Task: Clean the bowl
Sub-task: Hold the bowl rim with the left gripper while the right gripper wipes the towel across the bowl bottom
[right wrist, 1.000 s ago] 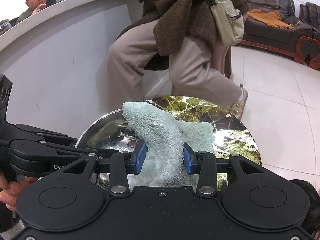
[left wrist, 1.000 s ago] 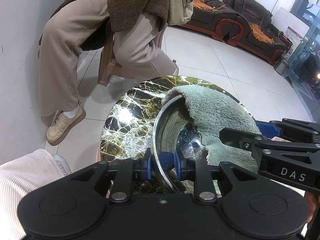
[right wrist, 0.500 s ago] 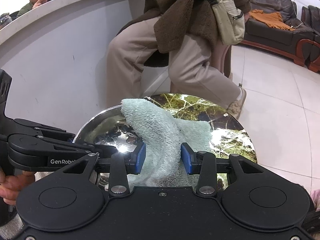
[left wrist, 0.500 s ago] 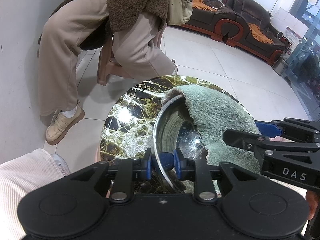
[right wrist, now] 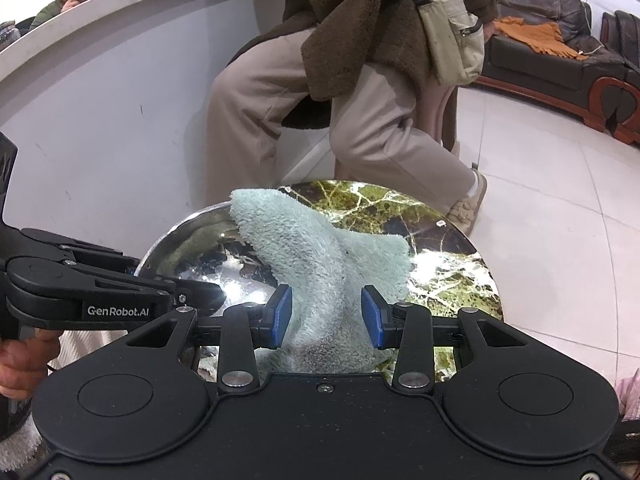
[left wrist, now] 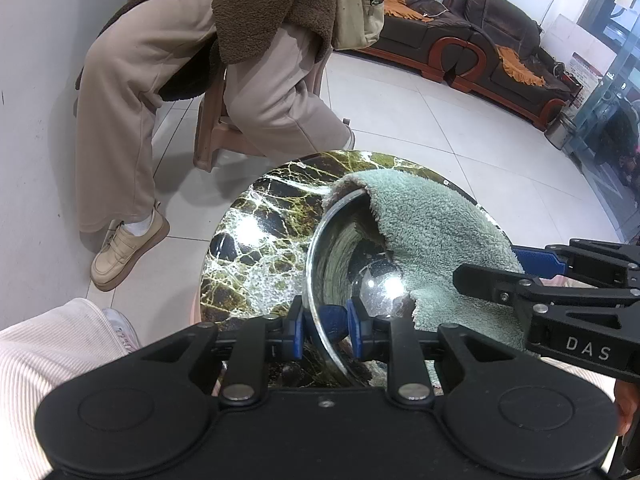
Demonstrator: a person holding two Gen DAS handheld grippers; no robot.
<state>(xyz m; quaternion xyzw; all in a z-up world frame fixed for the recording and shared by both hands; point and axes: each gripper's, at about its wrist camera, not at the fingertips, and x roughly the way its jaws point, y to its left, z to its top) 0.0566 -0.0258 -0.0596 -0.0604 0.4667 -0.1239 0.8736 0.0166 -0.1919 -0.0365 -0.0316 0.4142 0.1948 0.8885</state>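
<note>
Nearest to us, our left gripper point(left wrist: 325, 325) is clamped on the near rim of the steel bowl point(left wrist: 340, 256), one blue pad outside the wall and one inside, while our right gripper point(right wrist: 325, 316) stands half open with the pale green towel point(right wrist: 320, 256) bunched between its pads, though we cannot tell whether they press it. The bowl sits on a round green-veined marble table point(left wrist: 256, 248), with the towel draped over its far rim and down into it. Beyond the table a person in beige trousers point(right wrist: 372, 136) sits on a stool, and dark leather sofas point(left wrist: 472, 24) line the far wall.
</note>
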